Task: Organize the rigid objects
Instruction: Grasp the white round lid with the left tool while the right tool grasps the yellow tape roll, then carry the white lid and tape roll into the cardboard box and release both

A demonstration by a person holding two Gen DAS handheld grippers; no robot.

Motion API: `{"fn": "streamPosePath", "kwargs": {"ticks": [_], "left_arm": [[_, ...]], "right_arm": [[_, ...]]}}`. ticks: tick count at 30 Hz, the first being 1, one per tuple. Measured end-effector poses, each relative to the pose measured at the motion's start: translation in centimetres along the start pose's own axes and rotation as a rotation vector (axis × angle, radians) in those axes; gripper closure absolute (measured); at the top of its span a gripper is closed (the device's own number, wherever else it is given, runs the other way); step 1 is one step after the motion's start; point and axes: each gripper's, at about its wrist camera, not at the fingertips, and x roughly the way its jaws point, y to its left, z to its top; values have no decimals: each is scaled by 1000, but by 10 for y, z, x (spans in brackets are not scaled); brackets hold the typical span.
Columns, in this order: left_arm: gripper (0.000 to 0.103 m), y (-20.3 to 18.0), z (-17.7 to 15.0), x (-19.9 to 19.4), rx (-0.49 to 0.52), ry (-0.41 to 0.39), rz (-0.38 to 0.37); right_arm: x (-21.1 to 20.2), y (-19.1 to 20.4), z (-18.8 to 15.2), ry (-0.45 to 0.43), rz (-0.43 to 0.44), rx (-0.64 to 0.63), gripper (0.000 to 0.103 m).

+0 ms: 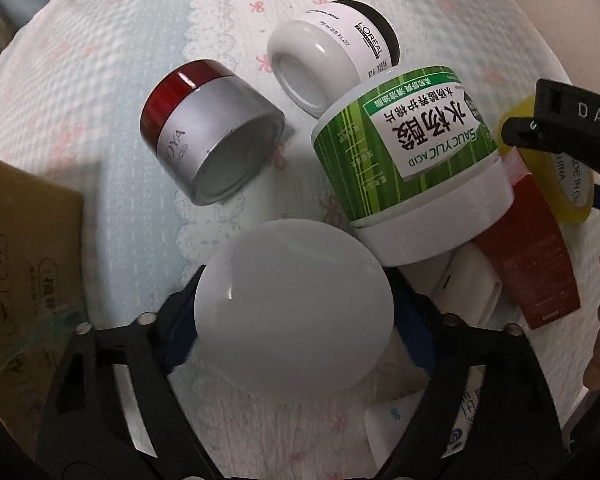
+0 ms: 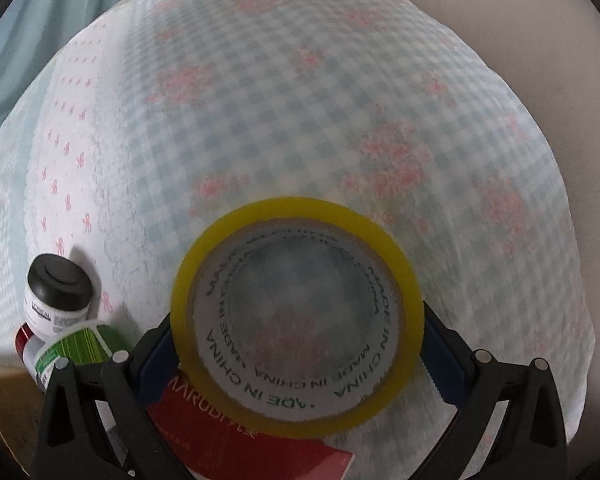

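My left gripper (image 1: 292, 320) is shut on a white round-topped object (image 1: 292, 304), held above the cloth. Ahead of it lie a red and silver jar (image 1: 208, 132), a white L'Oreal jar (image 1: 328, 60) and a green salicylic acid jar (image 1: 404, 168), all on their sides. My right gripper (image 2: 300, 356) is shut on a yellow tape roll (image 2: 298, 324), which also shows at the right of the left wrist view (image 1: 556, 176). A red box (image 2: 236, 440) lies under the tape roll.
A quilted cloth (image 2: 300, 100) with blue checks and pink bows covers the surface. A cardboard box (image 1: 24, 260) stands at the left. A beige wall or cushion (image 2: 540, 40) lies beyond the cloth's right edge. The L'Oreal jar (image 2: 58, 292) and green jar (image 2: 80, 348) show left of my right gripper.
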Motion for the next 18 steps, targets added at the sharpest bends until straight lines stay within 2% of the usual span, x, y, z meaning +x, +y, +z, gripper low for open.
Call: {"fn": "streamPosePath", "kwargs": {"ticks": [2, 8, 13, 18], "left_arm": [[35, 1, -1, -2, -1, -26, 3], [35, 6, -5, -4, -11, -31, -17], [35, 19, -3, -8, -36, -35, -8], [35, 35, -6, -26, -58, -59, -2]], "right_arm": [[2, 1, 1, -10, -2, -19, 6], [2, -1, 6, -6, -4, -29, 6], [-5, 5, -6, -20, -11, -46, 7], [-38, 5, -7, -62, 4, -61, 7]]}}
